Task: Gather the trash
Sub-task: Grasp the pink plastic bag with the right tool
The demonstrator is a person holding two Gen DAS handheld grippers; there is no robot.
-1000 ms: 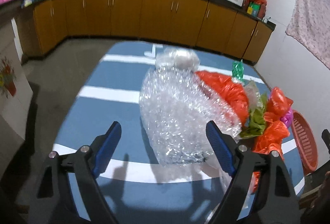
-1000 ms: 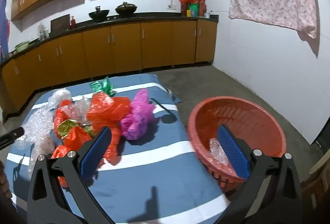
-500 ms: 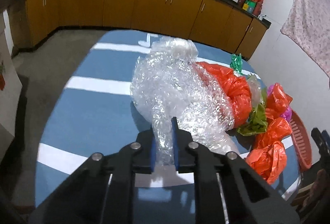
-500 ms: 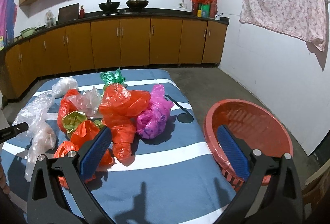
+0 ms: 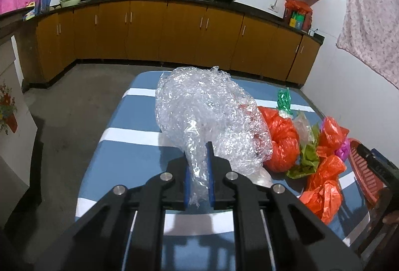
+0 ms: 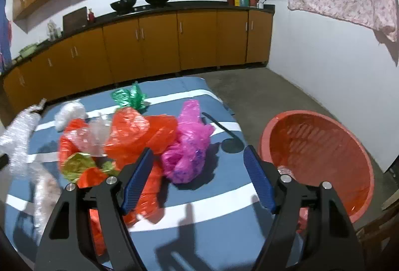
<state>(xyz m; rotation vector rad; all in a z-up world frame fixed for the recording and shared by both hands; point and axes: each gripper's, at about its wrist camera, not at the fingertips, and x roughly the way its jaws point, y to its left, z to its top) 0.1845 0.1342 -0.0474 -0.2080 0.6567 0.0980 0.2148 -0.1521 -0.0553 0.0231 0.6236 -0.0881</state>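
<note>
You are holding the left hand-held gripper (image 5: pixel 198 172) clamped on a twisted tail of the clear bubble wrap (image 5: pixel 209 118), whose bulk is bulging ahead of the blue pads over the blue-and-white striped surface (image 5: pixel 129 121). Just right of it, an orange bag (image 5: pixel 284 141) is lying against the wrap, with a green bag (image 5: pixel 284 101) behind it, a yellow-green wrapper (image 5: pixel 306 158) beside it and more orange bags (image 5: pixel 324 196) trailing toward the surface's right edge. In the right wrist view, that same wrap is showing blurred at the far left, and the pile is sitting ahead of your right hand-held gripper (image 6: pixel 198 180), whose jaws are standing wide apart and gripping nothing. The pink bag (image 6: pixel 187 146) is lying between its pads in the view, touching the orange one. Further right, the red basket (image 6: pixel 349 146) is sitting off the surface's edge with a clear scrap (image 6: pixel 284 170) inside.
</note>
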